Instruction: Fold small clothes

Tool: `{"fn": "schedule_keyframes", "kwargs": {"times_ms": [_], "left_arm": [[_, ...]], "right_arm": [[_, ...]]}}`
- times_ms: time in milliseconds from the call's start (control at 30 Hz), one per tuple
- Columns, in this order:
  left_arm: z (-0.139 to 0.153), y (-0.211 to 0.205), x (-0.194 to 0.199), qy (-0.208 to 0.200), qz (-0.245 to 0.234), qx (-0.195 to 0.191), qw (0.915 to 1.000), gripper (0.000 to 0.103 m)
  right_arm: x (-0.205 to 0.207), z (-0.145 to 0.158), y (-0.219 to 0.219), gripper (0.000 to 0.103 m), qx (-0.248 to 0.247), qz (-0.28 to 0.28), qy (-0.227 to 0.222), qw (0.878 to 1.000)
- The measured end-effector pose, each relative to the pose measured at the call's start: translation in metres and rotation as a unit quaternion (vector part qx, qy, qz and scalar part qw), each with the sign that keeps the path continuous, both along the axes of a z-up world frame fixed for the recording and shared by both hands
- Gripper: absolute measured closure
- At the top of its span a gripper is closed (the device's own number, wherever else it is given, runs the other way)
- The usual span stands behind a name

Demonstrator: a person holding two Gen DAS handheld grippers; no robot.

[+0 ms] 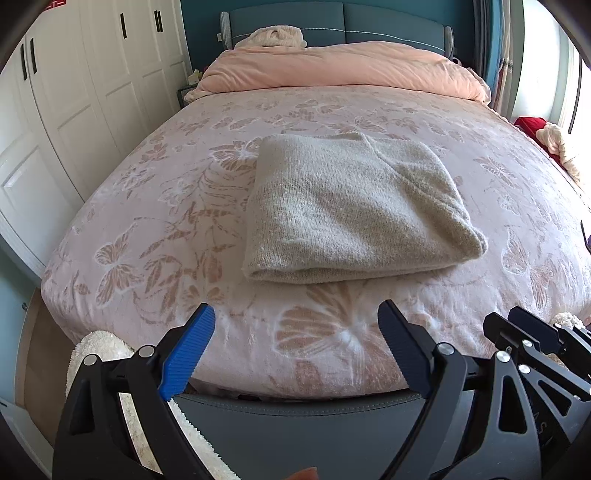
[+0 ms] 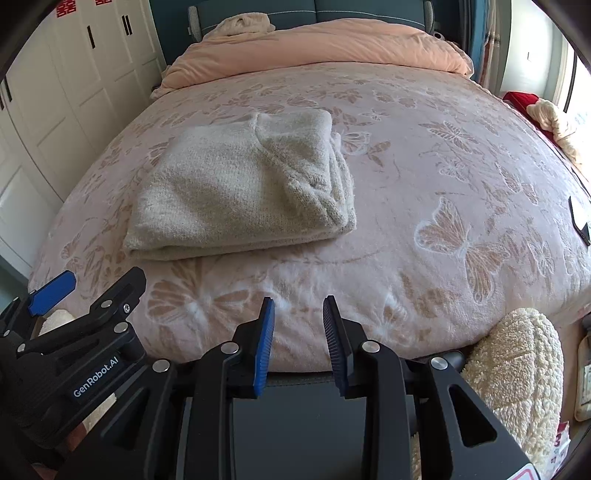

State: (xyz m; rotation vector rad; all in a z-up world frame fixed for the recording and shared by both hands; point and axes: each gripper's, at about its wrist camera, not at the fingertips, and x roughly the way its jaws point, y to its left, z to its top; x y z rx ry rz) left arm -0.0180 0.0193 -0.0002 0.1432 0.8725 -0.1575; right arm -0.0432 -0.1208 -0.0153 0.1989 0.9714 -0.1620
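Lying beyond left claw: sweater

The bed is covered with a pink blanket that has a pattern of butterflies and leaves. At the far end of the bed lies a peach quilt, folded back, and behind it stands a blue headboard. A cream pillow rests against the headboard. On the left side there is a white wardrobe with dark handles. Near the right edge, a red cloth and a cream fluffy cloth lie together.
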Motion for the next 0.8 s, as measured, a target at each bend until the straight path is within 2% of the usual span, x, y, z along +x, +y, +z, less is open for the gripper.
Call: {"fn": "schedule_keyframes", "kwargs": {"times_ms": [267,800], "left_arm": [[-0.003,-0.007,-0.003,-0.003,-0.006,0.004,1.0000,0.016],[-0.002,-0.004,-0.002,-0.009,0.016,-0.001,0.9998,0.016]], "right_arm": [[0.000,0.000,0.008,0.073,-0.009,0.005,0.000,1.000],[0.003,0.003,0.011,0.073,-0.017,-0.001,-0.005,1.000]]}}
